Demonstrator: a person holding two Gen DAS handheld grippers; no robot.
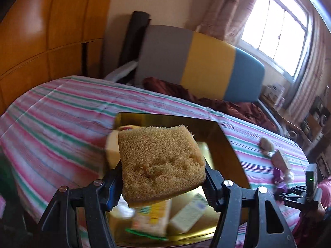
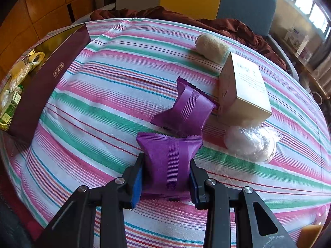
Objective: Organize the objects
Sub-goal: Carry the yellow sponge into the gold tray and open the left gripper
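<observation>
On striped bedspread (image 2: 99, 95) – left hand-held gripper (image 1: 163, 177) clamps sponge (image 1: 161, 161) | right hand-held gripper (image 2: 165, 175) clamps purple packet (image 2: 168, 165)

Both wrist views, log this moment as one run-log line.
left gripper: shut on sponge, above gold-lined box | right gripper: shut on purple packet on striped cloth | second purple packet loose

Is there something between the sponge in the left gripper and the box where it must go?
No. The left gripper holds the sponge right above the open box; only packets already inside lie beneath it.
</observation>
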